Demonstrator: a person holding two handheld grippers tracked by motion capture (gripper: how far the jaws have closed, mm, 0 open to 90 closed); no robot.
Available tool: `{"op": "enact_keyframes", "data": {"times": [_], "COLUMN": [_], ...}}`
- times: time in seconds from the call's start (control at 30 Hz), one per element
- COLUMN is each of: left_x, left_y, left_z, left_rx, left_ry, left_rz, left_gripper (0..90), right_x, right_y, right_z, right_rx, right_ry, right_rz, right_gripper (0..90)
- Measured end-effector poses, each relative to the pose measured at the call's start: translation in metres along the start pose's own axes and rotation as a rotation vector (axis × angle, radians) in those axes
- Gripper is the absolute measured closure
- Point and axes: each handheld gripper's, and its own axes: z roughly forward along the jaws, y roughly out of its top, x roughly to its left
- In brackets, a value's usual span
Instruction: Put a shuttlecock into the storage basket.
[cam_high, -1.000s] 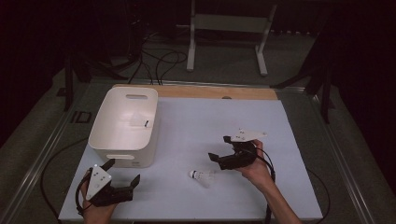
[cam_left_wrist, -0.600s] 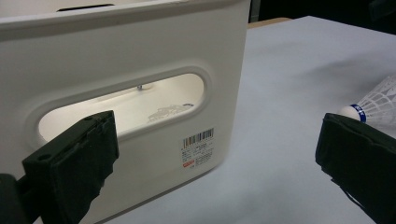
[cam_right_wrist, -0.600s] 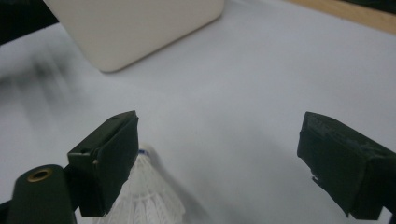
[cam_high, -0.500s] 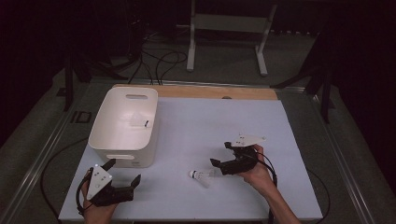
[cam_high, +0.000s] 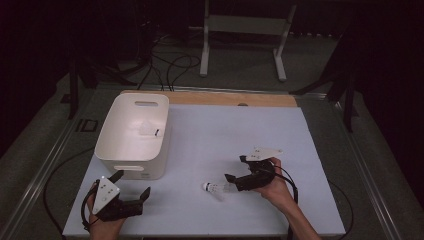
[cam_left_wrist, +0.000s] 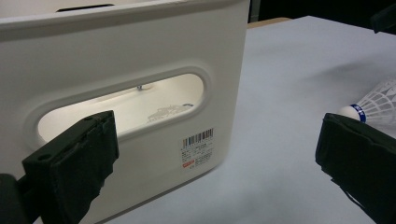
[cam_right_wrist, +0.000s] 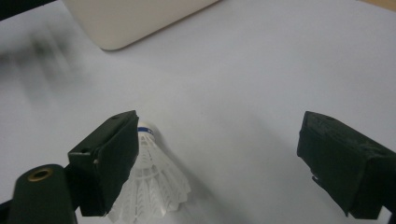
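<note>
White table (cam_high: 310, 150), right gripper (cam_high: 235, 181) now nearer the shuttlecock (cam_high: 213, 189), fingers apart; left gripper (cam_high: 131, 188) likewise apart.

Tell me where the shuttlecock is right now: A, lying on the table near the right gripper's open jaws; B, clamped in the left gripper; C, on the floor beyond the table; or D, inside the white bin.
A: the shuttlecock lies on the white table just ahead of the right gripper, whose jaws stand wide apart, one beside its feathers in the right gripper view.
</note>
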Motion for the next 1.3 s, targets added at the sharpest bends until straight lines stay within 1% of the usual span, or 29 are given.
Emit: {"op": "enact_keyframes", "data": {"times": [0.6,0.7,0.77,0.83,1.17,1.3], "left_x": [0.0,0.0,0.0,0.0,0.0,0.0], "left_y": [0.0,0.0,0.0,0.0,0.0,0.0], "left_z": [-0.001,-0.001,-0.001,-0.001,-0.001,-0.001], "left_rx": [-0.001,-0.002,-0.001,0.0,0.0,-0.001], "left_ry": [0.003,0.002,0.003,0.002,0.002,0.002], "left_rz": [0.0,0.0,0.0,0.001,0.002,0.001], "left_gripper": [0.0,0.0,0.0,0.0,0.0,0.0], "right_x": [0.001,0.0,0.0,-0.001,0.003,0.004], "right_y": [-0.008,-0.016,-0.023,-0.027,-0.032,-0.032], "right_z": [0.003,0.005,0.007,0.007,0.012,0.014], "right_rx": [0.039,0.043,0.064,0.068,0.103,0.106], "right_ry": [0.0,0.004,-0.009,-0.004,-0.012,-0.007], "right_rz": [-0.019,-0.013,-0.005,-0.002,-0.032,-0.036], "right_gripper": [13.7,14.2,14.3,14.8,15.1,15.1]}}
